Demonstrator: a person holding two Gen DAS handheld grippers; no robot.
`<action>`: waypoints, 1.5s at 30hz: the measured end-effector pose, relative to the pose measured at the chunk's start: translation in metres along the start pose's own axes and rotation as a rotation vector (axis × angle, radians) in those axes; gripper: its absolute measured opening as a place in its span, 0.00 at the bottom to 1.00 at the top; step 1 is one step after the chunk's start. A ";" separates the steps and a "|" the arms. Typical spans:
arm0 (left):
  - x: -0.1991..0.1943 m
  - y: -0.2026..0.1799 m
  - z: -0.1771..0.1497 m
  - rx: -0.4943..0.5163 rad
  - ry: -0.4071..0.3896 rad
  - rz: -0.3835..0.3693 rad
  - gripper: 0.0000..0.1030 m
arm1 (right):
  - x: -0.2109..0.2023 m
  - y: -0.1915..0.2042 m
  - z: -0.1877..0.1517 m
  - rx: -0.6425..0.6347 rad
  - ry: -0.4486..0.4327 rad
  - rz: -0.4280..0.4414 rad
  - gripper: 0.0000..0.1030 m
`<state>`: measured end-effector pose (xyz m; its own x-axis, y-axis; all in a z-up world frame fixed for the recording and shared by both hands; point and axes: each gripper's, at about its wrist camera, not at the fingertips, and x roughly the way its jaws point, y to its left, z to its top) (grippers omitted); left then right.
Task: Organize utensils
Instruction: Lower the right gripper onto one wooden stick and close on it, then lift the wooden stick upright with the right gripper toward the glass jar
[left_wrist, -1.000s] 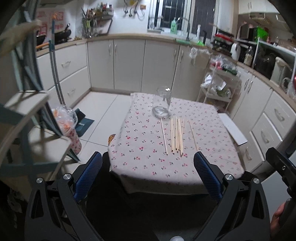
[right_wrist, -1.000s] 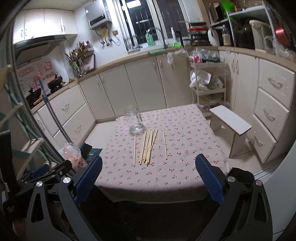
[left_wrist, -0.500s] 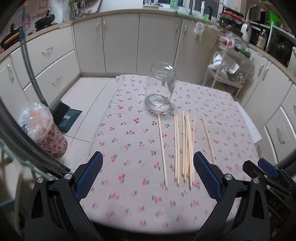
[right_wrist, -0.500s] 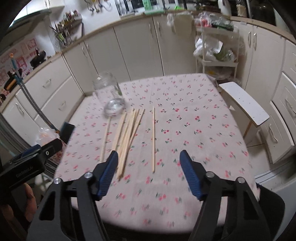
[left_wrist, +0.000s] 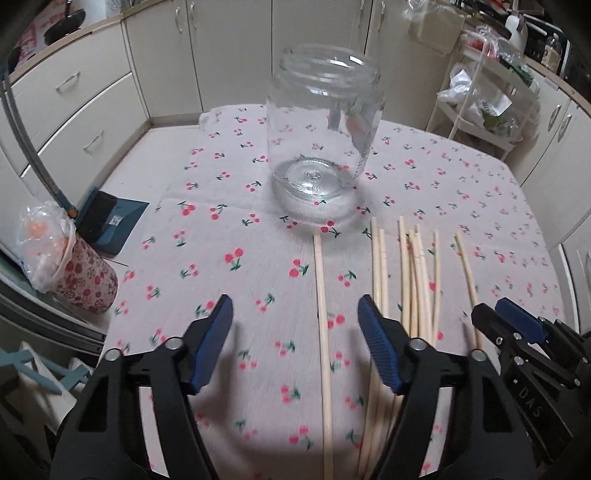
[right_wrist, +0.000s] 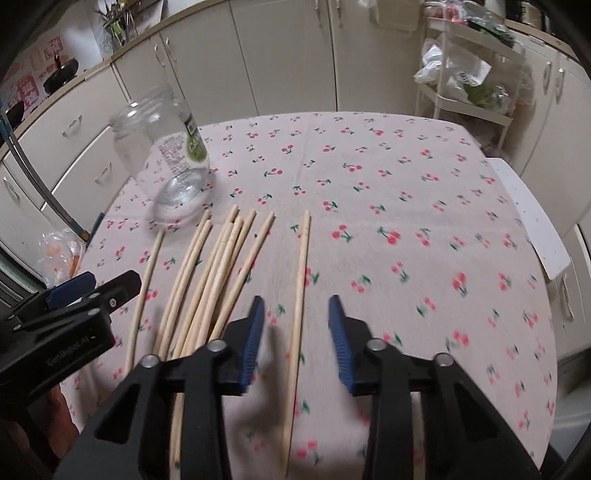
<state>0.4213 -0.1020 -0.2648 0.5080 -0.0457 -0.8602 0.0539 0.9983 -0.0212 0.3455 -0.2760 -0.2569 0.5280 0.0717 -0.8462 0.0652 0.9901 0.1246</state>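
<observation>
Evidently nothing sorted: chopsticks (right_wrist: 221, 280) lay loose on counter (right_wrist: 424, 206), frame centre; jar (left_wrist: 323, 147) above stood empty. Left claw (left_wrist: 295, 345) and right claw (right_wrist: 295, 341) apart, just narrowing, each straddling one stick unclamped.

Two hand-held tools of matte black plastic: left gripper (left_wrist: 295, 334) and right gripper (right_wrist: 296, 332), alike in build. On each, two angular black arms tapering forward into fingers (left_wrist: 212, 341) faced with ribbed dark-blue pads, with round silver screw heads at the arm pivots and triangular cut-outs further back in the black frame. Along the flank of the left tool (right_wrist: 55, 332), seen from the right wrist, pale lettering "GenRobot.AI" and small screws; on the flank of the right tool (left_wrist: 532, 347), seen from the left wrist, raised letters "DAS" beside a blue pad.
</observation>
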 end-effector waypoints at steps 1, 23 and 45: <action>0.002 -0.001 0.001 0.001 0.002 0.001 0.60 | 0.003 -0.001 0.002 0.000 0.003 0.004 0.29; 0.012 -0.009 0.016 0.050 0.019 -0.149 0.05 | 0.011 -0.018 0.008 0.041 0.003 0.139 0.06; -0.100 0.035 0.074 -0.040 -0.299 -0.301 0.05 | 0.013 -0.028 -0.007 0.142 -0.014 0.246 0.06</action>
<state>0.4362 -0.0656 -0.1421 0.7018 -0.3373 -0.6275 0.2069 0.9393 -0.2736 0.3447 -0.3022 -0.2747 0.5539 0.3051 -0.7747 0.0515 0.9161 0.3976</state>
